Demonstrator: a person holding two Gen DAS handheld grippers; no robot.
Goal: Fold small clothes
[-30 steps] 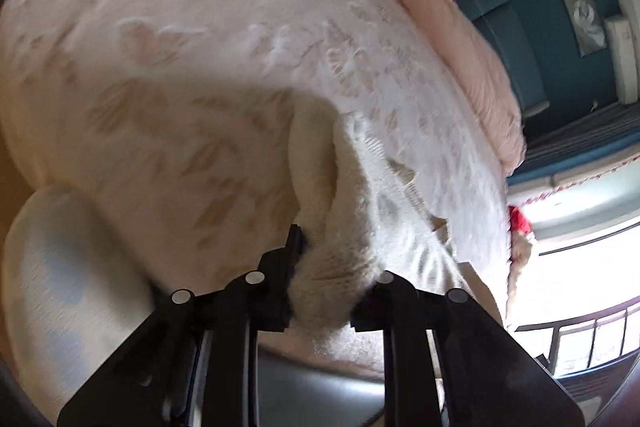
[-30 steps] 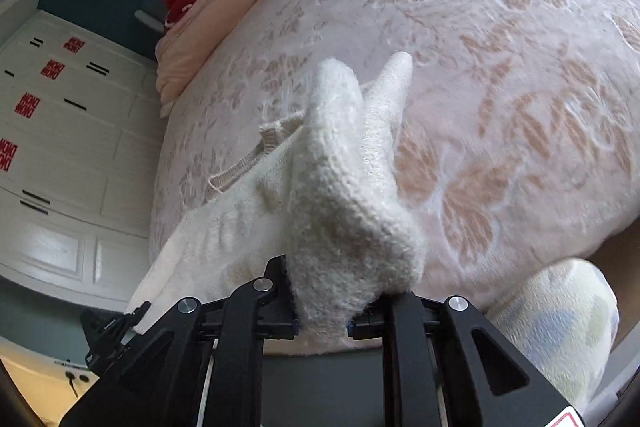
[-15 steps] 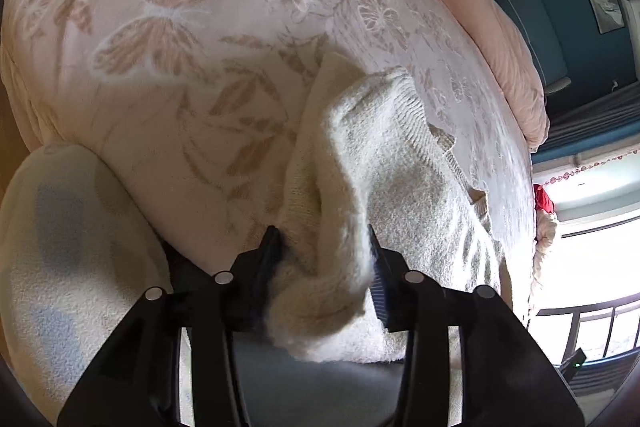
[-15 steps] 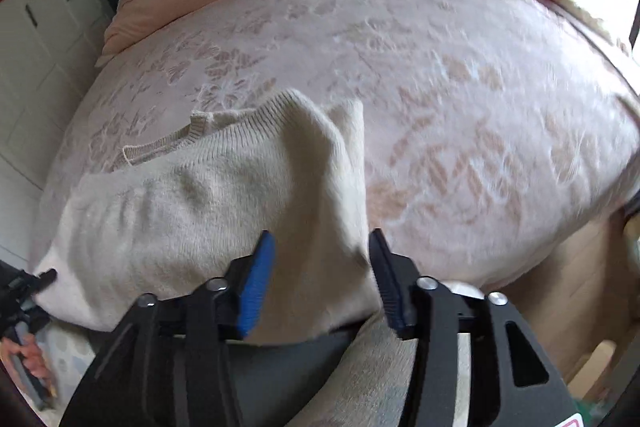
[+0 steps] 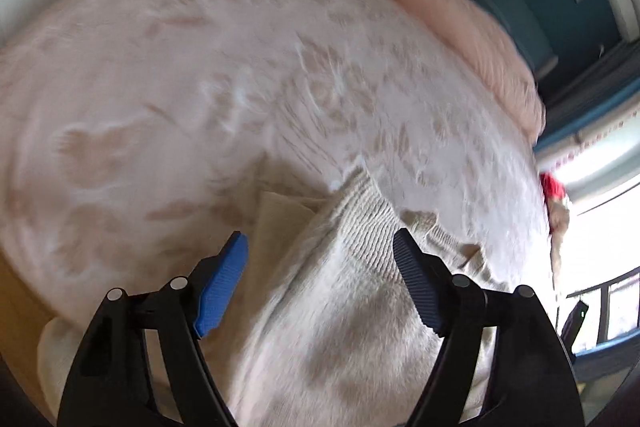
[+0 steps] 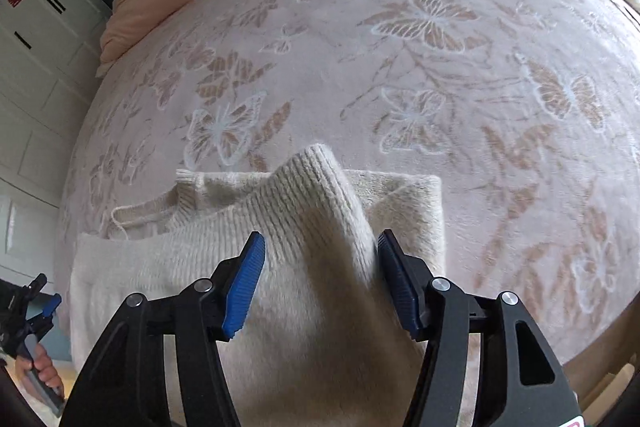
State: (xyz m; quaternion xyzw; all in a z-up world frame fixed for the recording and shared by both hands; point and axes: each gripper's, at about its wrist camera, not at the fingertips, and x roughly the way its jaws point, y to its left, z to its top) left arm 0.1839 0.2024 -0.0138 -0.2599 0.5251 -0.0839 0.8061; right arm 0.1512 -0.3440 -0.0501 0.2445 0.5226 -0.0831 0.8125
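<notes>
Spreading under everything is the bed [image 6: 440,67], its butterfly blanket [image 5: 200,87] filling both views, with a peach duvet [image 6: 160,7] bunched at the far end. On the near edge lies your sweater [image 6: 320,287], cream knit, now set down with its lower part folded up over the body. A second ago both tools clenched bunched wool; now your left tool [image 5: 320,283] and right tool [image 6: 320,283] stand released, jaws spread, with the knit lying loose between them. That suggests this fold is placed and the next one can start. The left view is blurred by motion, and the sweater's near hem is cut off below both tools.
</notes>
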